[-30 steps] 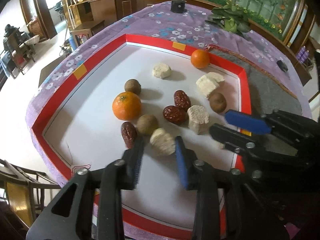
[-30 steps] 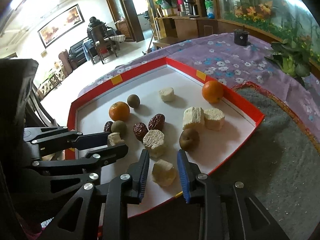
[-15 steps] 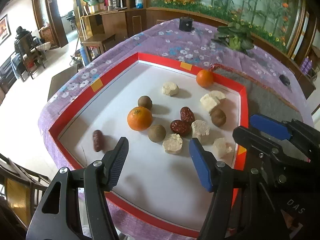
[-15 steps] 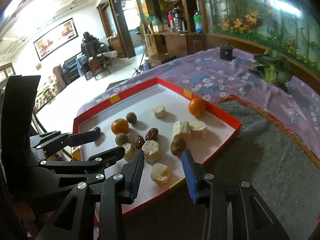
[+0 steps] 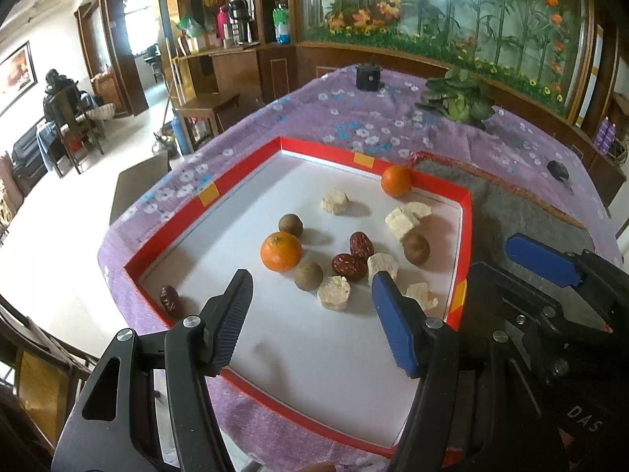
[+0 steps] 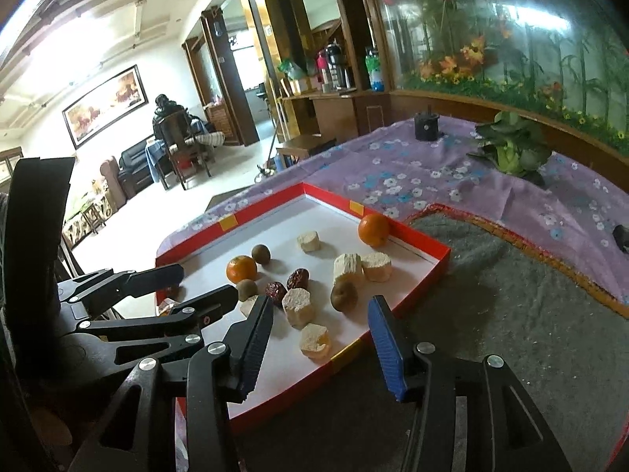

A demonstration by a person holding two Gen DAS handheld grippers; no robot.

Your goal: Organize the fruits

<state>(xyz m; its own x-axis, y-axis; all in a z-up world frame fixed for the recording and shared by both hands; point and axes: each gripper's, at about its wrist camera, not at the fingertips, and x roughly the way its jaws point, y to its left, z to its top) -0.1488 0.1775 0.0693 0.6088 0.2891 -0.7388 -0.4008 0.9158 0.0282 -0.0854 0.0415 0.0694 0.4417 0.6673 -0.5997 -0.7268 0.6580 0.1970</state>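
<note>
- Your left gripper [image 5: 310,314] and right gripper [image 6: 320,338] both hang released, holding nothing.
- Lone red date [image 5: 170,299] sits in the tray [image 5: 314,145] corner at 9 o'clock; the rest cluster mid-tray.
- Risk: the orange [image 5: 281,251] may roll if you nudge it.

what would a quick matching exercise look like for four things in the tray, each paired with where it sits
Things:
1. lone date
2. far orange
3. near orange
4. pale chunk

Places:
A. against the tray's far wall, by the grey mat
B. alone between the two oranges, toward the far wall
C. in the tray's left corner, apart from the rest
D. mid-tray, between two brown fruits

Pairs: 1-C, 2-A, 3-D, 4-B
</note>
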